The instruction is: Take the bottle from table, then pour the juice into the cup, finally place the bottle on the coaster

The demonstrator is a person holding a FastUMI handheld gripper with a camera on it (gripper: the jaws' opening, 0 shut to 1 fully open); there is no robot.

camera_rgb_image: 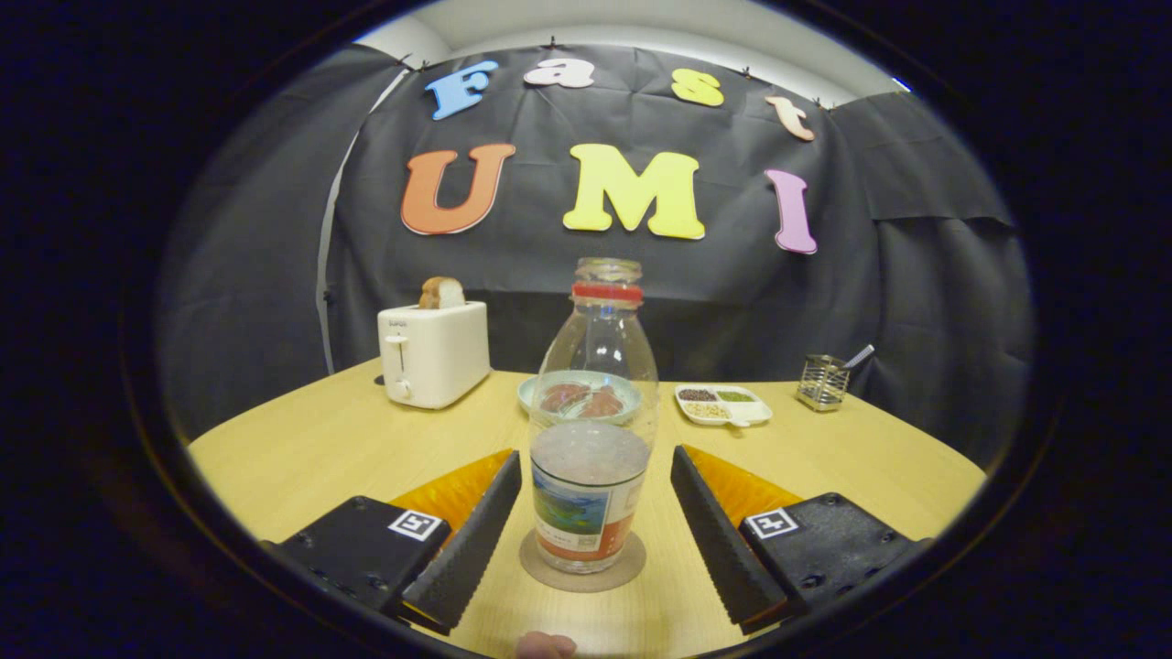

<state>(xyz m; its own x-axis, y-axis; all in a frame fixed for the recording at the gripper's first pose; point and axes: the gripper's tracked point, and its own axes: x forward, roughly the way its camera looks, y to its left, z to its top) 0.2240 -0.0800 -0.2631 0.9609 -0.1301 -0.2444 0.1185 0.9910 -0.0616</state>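
A clear bottle [593,412] with a red neck ring and no cap stands upright on a round brown coaster [583,566] on the wooden table [302,448]. A pale liquid fills its lower part, behind a coloured label. My gripper [593,476] is open. The two black ribbed fingers [472,540] stand on either side of the bottle, each with a gap to the glass. I cannot make out a cup in this view.
Beyond the bottle lies a light blue plate [536,389] with reddish food. A white toaster [432,352] with a slice of bread stands back left. A white divided dish [723,405] and a metal mesh holder [822,382] sit back right.
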